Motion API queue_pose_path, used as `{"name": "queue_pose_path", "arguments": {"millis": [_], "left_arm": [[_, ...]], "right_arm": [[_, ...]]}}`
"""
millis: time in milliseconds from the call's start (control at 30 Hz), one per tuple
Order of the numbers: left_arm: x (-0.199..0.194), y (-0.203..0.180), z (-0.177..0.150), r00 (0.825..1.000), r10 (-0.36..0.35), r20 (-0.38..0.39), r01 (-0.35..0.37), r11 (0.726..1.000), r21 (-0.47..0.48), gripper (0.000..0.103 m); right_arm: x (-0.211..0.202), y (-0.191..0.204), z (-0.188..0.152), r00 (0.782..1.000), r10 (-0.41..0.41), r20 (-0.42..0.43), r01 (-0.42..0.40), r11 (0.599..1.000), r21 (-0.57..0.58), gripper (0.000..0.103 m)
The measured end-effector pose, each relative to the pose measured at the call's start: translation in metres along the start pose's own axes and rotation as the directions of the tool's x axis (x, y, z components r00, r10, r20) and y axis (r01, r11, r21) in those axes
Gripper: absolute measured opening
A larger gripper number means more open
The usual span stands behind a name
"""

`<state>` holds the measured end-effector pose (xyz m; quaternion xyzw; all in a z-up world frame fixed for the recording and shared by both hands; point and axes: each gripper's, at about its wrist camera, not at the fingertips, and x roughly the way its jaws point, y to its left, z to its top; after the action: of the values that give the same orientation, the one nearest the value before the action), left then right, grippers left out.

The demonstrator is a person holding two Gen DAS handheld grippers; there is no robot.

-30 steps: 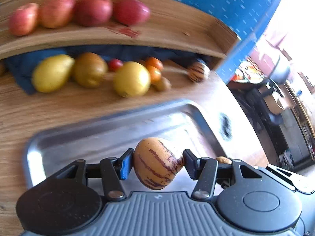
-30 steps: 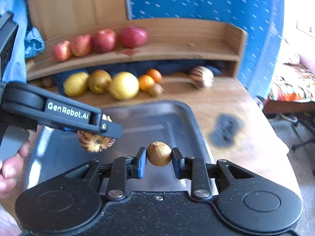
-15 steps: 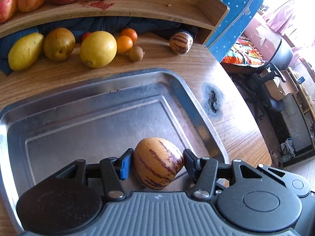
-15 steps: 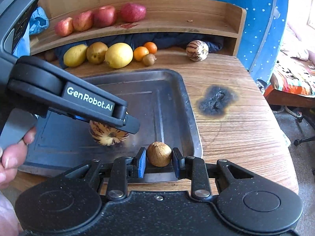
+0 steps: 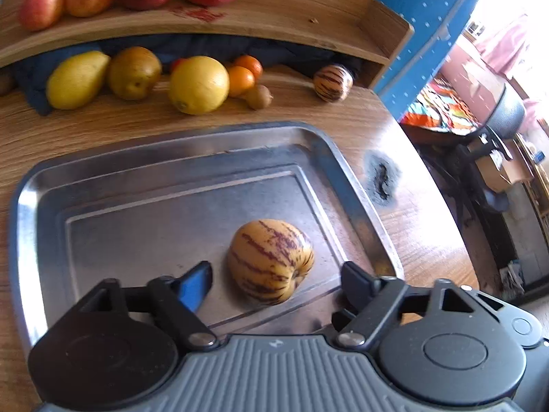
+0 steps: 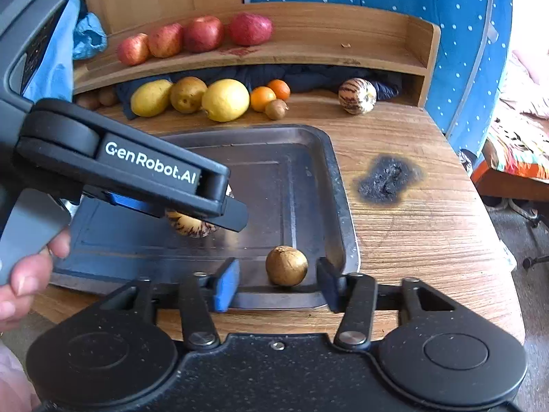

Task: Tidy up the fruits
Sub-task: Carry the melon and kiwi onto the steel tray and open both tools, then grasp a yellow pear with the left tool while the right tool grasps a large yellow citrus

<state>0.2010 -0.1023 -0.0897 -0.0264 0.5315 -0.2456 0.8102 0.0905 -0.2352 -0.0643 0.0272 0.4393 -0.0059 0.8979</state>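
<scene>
Left gripper [image 5: 274, 279]: fingers spread wide, released, flanking without touching a smooth ovoid yellow melon with purple stripes [image 5: 271, 261], resting on the flat floor of a shallow brushed-metal tray [image 5: 103, 171] with rounded corners. Right gripper [image 6: 278, 283]: fingers likewise parted, released, either side of a small round brown fruit with matte skin [image 6: 286, 265], lying in the tray's near right corner. Behind the tray on the wood-grain table [image 6: 429, 233]: a second striped melon [image 6: 357, 96], beneath a curved wooden shelf [image 6: 326, 48]
</scene>
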Motion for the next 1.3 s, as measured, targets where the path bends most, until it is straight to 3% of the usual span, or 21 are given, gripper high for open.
{"name": "queue_pose_path", "arguments": {"millis": [100,233,400,633,967,1300], "left_arm": [[-0.009,0.003,-0.006,0.999,0.045,0.021,-0.044,0.999,-0.015,0.096],[-0.026,0.010,-0.016,0.993,0.098,0.061,-0.095,0.994,-0.053,0.100],[-0.048,0.026,-0.031,0.981,0.177,0.082,-0.167,0.979,-0.116,0.102],[-0.067,0.047,-0.057,0.966,0.258,0.030,-0.242,0.936,-0.253,0.102],[-0.097,0.065,-0.076,0.927,0.374,-0.033,-0.359,0.858,-0.367,0.102],[-0.098,0.068,-0.059,0.924,0.381,-0.028,-0.368,0.866,-0.338,0.102]], "right_arm": [[-0.007,0.002,-0.003,1.000,0.011,0.013,-0.010,1.000,-0.011,0.078],[-0.016,-0.001,-0.006,1.000,0.022,0.018,-0.021,0.999,-0.027,0.091],[-0.023,-0.006,-0.009,0.997,0.067,-0.024,-0.068,0.997,-0.036,0.099],[-0.027,-0.007,-0.018,0.981,0.166,-0.102,-0.172,0.984,-0.050,0.100],[-0.033,0.016,-0.023,0.926,0.359,-0.118,-0.367,0.929,-0.054,0.101],[-0.043,0.018,-0.012,0.926,0.377,-0.022,-0.378,0.924,-0.065,0.102]]}}
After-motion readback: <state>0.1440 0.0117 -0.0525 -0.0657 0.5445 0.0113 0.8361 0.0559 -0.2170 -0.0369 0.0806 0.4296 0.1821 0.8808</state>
